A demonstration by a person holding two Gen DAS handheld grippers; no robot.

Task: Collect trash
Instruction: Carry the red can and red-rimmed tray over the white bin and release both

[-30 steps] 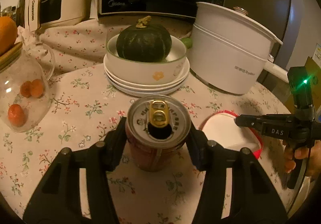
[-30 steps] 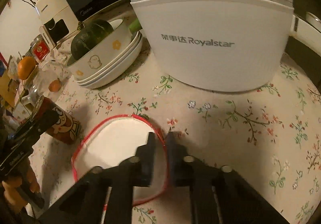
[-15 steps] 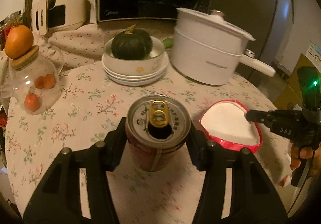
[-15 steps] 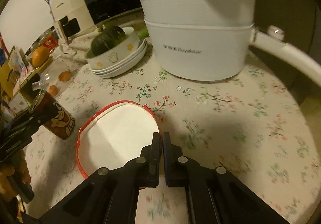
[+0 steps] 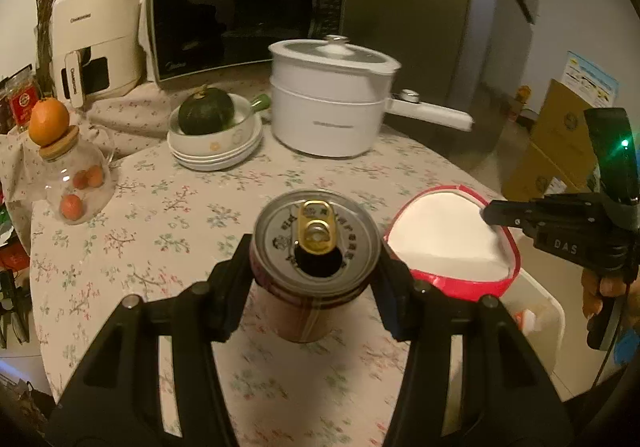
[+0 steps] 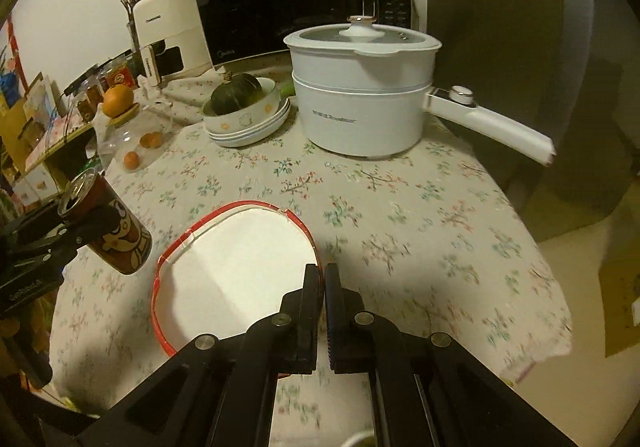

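Left wrist view: my left gripper point(image 5: 316, 267) is clamped about half-wide on the opened can point(image 5: 316, 247), held clear above the table point(image 5: 160, 215); my right gripper point(image 6: 322, 287) has its jaws pinched tight on the rim of the red-edged bowl point(image 6: 224, 267), also lifted; a white bin point(image 5: 536, 319) shows below the bowl; both pieces are picked up, I judge, and only dropping them remains.

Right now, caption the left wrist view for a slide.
Left gripper lifts an opened drink can above the floral tablecloth.
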